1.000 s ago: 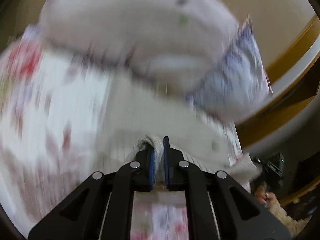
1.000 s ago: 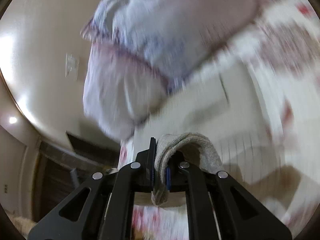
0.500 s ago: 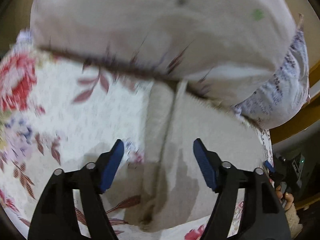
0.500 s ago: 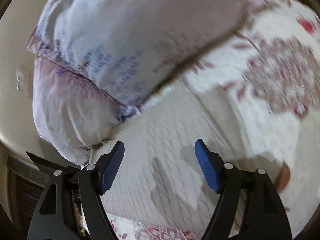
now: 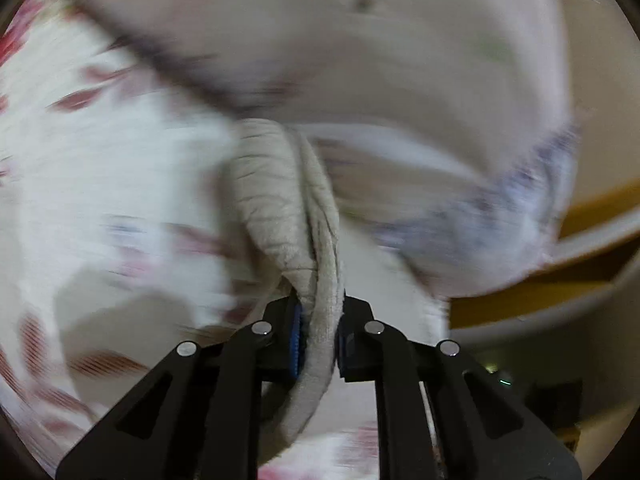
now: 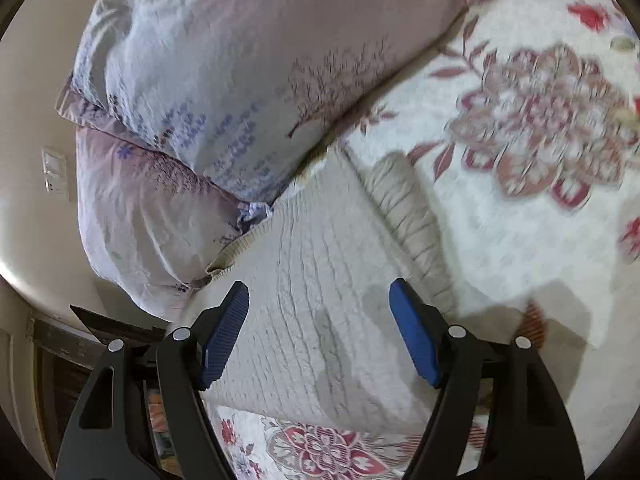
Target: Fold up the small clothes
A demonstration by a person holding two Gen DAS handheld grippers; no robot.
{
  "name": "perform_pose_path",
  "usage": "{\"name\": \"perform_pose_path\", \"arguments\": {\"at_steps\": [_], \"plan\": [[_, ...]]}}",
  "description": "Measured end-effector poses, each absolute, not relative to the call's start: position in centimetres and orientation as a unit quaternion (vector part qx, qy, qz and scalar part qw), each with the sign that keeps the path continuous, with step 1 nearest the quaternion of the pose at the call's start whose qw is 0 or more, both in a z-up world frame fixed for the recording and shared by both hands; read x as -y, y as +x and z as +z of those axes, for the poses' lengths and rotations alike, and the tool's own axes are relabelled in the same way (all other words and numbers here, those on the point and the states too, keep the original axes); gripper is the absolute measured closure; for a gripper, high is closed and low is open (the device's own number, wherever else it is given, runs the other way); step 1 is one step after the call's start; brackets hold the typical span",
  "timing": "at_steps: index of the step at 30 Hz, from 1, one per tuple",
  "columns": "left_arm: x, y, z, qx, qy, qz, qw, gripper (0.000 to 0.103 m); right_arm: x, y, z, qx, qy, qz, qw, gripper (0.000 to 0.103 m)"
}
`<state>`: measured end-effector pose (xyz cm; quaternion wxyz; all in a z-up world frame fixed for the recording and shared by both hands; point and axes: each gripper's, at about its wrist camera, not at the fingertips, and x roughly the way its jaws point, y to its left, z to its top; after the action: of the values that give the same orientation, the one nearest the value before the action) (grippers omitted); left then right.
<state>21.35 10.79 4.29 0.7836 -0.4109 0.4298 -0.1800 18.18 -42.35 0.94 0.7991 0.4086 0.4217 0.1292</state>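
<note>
Left gripper was clamped on a thick edge of the cream knitted garment at the lower centre of its blurred view, the ribbed cloth rising from the jaws toward the middle of the frame. Behind it lay the floral bedspread on the left and a pale pillow across the top. Moving right, the right gripper hung with its jaws spread wide and empty over the same garment, which lay flat in the lower centre of that view, one rolled sleeve along its right side, lilac pillows in the upper left and the bedspread to the right. Judging by this, a fold of the left side was in hand. To do it well, the held edge should be carried across low and level, laid straight over the body, and the free gripper could pin or smooth the flat part so nothing drags.
</note>
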Motion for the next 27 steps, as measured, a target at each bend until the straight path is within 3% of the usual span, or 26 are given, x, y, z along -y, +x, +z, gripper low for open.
{"name": "perform_pose_path", "arguments": {"at_steps": [5,8,11,13,15,18,23,27], "plan": [[2.5,23.7,9.0,-0.397,-0.413,-0.309,0.759,0.09,45.4,18.3,3.0,-0.404,0.384,0.121,0.822,0.029],[11.9,26.4,7.2,-0.427,-0.443,-0.374,0.695,0.077,47.5,18.9,3.3,-0.401,0.393,0.111,0.82,0.029],[16.4,26.7,5.3,-0.454,-0.479,-0.419,0.624,0.072,49.0,20.0,2.8,-0.415,0.402,0.11,0.809,0.028],[15.0,25.7,5.9,-0.438,-0.454,-0.4,0.666,0.039,49.7,20.4,2.4,-0.426,0.414,0.12,0.795,0.021],[11.9,25.1,6.7,-0.431,-0.396,-0.32,0.745,0.027,50.0,20.7,2.0,-0.438,0.419,0.134,0.784,0.018],[8.3,24.1,5.9,-0.459,-0.291,-0.205,0.814,0.025,49.3,21.6,0.9,-0.467,0.411,0.152,0.768,0.018],[7.7,23.5,2.1,-0.528,-0.241,-0.154,0.8,0.025,46.6,23.8,-0.7,-0.51,0.385,0.16,0.752,0.02],[7.7,23.4,1.4,-0.528,-0.246,-0.153,0.798,0.024,46.6,23.3,1.5,-0.45,0.369,0.135,0.802,0.03]]}}
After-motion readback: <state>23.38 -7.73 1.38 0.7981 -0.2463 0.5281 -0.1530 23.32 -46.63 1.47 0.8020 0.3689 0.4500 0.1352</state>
